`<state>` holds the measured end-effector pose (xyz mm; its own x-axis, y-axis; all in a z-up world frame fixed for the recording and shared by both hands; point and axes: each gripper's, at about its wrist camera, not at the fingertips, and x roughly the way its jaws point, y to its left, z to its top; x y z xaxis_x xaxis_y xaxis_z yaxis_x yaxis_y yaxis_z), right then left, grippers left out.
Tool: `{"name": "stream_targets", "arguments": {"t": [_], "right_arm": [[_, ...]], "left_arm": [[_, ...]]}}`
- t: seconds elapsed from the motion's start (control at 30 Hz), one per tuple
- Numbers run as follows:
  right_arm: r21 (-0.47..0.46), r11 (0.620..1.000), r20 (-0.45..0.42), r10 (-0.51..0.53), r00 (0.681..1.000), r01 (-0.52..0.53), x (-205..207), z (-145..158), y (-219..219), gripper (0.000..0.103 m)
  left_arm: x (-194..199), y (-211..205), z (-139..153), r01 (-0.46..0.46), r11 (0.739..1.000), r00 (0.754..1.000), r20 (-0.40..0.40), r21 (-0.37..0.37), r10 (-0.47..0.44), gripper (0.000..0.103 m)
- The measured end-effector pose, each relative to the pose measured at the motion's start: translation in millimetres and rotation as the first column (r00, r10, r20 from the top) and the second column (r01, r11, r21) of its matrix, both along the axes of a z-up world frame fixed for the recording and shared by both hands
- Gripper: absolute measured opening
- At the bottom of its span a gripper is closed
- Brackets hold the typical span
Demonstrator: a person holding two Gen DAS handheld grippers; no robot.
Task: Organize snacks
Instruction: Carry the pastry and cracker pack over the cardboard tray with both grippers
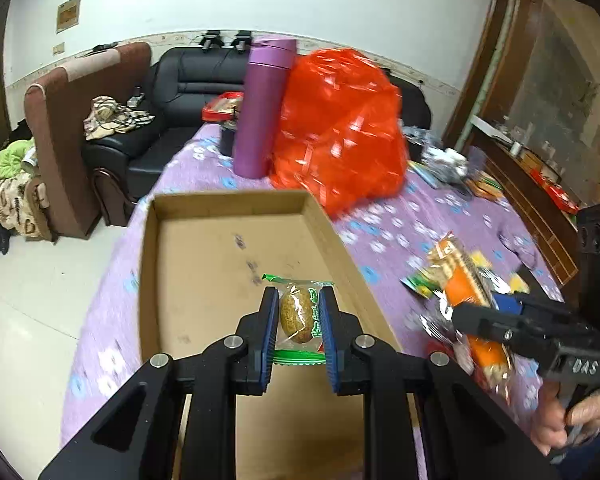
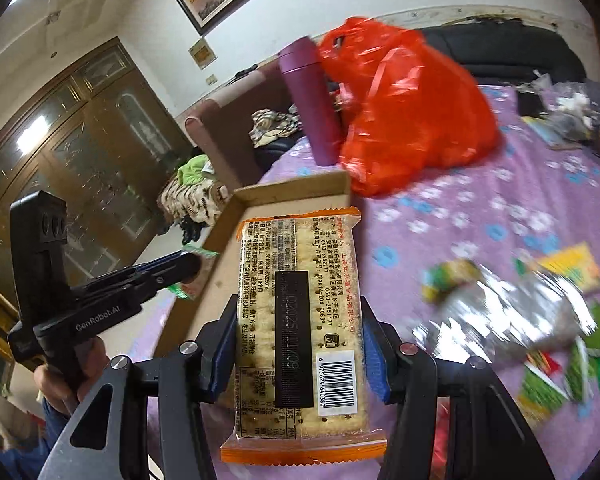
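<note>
1. Purple flower-print cloth is spread over the counter, with a black sofa seen behind.
2. A small green-wrapped brown snack is clamped in the left tongs, held over the cardboard tray.
3. An orange-edged cracker pack, clear with printed text and a barcode, is clamped in the right tongs beside the tray.
4. Loose snack packets are scattered to the right; a purple flask and a red plastic bag stand beyond the tray.

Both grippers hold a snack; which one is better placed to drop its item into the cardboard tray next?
Left. The left gripper holds its green-wrapped cake directly over the cardboard tray; the right gripper's cracker pack appears nearer the tray's edge.
</note>
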<state>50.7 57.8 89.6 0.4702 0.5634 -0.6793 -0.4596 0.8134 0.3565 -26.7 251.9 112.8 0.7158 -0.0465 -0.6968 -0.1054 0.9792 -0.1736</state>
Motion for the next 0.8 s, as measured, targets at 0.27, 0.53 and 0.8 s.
{"name": "stream_targets", "arguments": {"t": [0.27, 0.53, 0.8], "right_arm": [[-0.045, 0.998, -0.071, -0.040, 0.997, 0.037, 72, -25, 59, 0.059], [-0.123, 0.990, -0.125, -0.082, 0.989, 0.066, 114, -61, 89, 0.059], [-0.179, 0.982, -0.101, -0.083, 0.991, 0.064, 126, -81, 113, 0.059]], "left_arm": [[76, 48, -20, -0.096, 0.995, 0.993, -0.072, -0.040, 0.093, 0.020], [104, 80, -66, -0.153, 0.984, 0.975, -0.176, -0.091, 0.136, 0.020], [104, 95, -75, -0.187, 0.972, 0.970, -0.181, -0.139, 0.161, 0.017]]}}
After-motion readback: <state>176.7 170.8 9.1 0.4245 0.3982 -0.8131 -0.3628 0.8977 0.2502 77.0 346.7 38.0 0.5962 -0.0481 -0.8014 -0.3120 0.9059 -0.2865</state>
